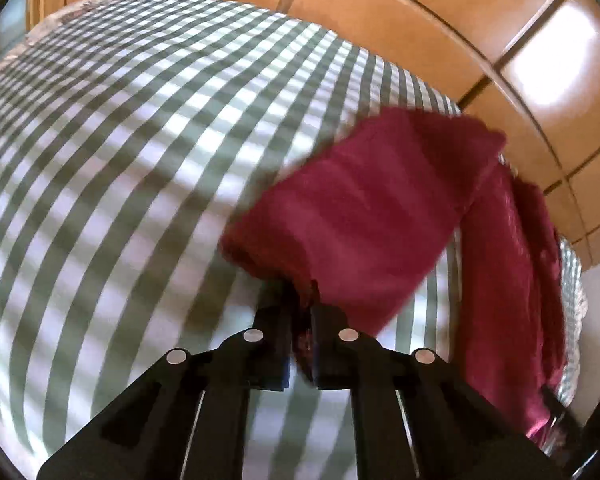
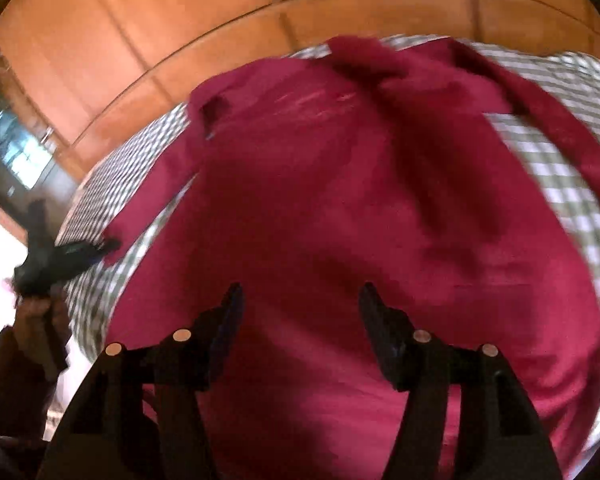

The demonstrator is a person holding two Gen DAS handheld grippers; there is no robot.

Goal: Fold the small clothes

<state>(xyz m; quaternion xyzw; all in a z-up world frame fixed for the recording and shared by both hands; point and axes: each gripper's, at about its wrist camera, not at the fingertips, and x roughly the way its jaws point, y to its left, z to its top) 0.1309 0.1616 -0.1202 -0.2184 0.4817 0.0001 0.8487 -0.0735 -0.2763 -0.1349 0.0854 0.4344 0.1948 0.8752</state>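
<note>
Orange-brown wooden panelling (image 1: 412,16) is curving behind a green-and-white checked cloth surface (image 1: 120,152), both smeared by motion blur. Nearest in the left wrist view, the left gripper (image 1: 300,300) is pinching a lifted flap of 1 dark red fabric garment (image 1: 364,208), its 2 jaws closed on the cloth; the garment's far side is trailing off toward the frame edge, partly cut off. In the right wrist view, the right gripper (image 2: 300,300) is hovering with its 2 jaws spread apart over the garment (image 2: 340,200), which is lying spread across the checked cloth (image 2: 560,140). Whether the fingertips are touching fabric is hard to make out.
</note>
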